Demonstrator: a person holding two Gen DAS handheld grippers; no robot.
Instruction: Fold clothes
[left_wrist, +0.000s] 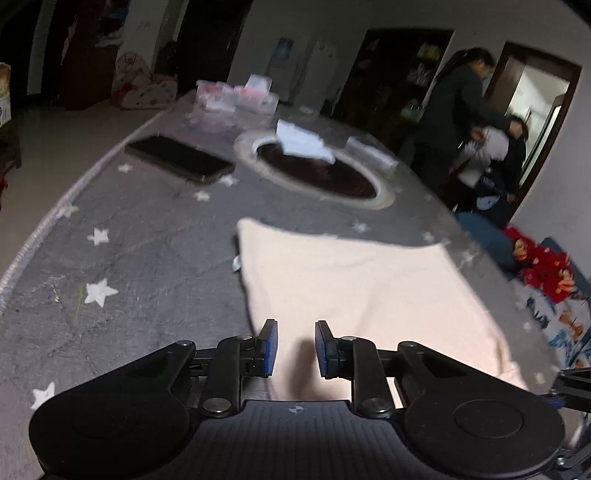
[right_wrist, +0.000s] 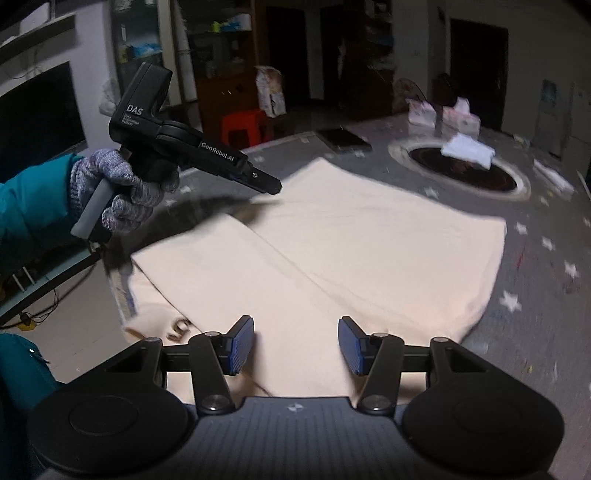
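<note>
A cream garment (right_wrist: 332, 251) lies folded flat on a grey star-patterned table cover (right_wrist: 535, 295); a straight fold edge runs diagonally across it. It also shows in the left wrist view (left_wrist: 354, 280). My left gripper (left_wrist: 295, 347) hovers open and empty above the garment's near edge. In the right wrist view the left gripper (right_wrist: 273, 186) is held by a gloved hand above the garment's far left corner. My right gripper (right_wrist: 295, 343) is open and empty above the garment's near edge.
A dark tablet (left_wrist: 177, 158) lies on the table cover (left_wrist: 129, 258) at the left. A round dark opening (left_wrist: 314, 166) with white paper on it sits mid-table. Tissue packs (left_wrist: 236, 96) stand at the far edge. Two people (left_wrist: 469, 122) stand beyond the table's right side.
</note>
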